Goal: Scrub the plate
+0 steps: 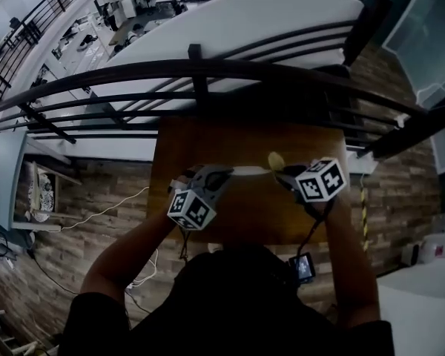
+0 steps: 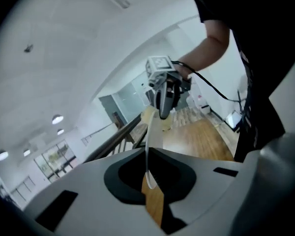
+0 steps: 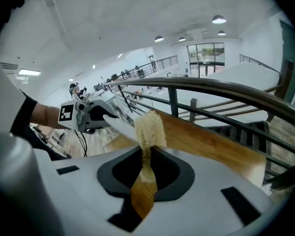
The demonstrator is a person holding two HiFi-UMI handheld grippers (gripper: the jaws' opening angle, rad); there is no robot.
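Currently, left gripper (image 2: 148, 171): jaws clenched on the rim of the white plate (image 2: 155, 132), which runs edge-on between them.
Right gripper (image 3: 146, 168): jaws clamped on a yellow sponge (image 3: 148, 128); its free end sticks out past the jaw tips.
Plate position: held up above the wooden table (image 3: 211, 141), between the two grippers.
Sponge-to-plate contact: the sponge appears to lie against the plate's face; no view confirms actual contact.
Markings: black-and-white square markers on the left cube (image 1: 191, 208) and the right cube (image 1: 322, 180).
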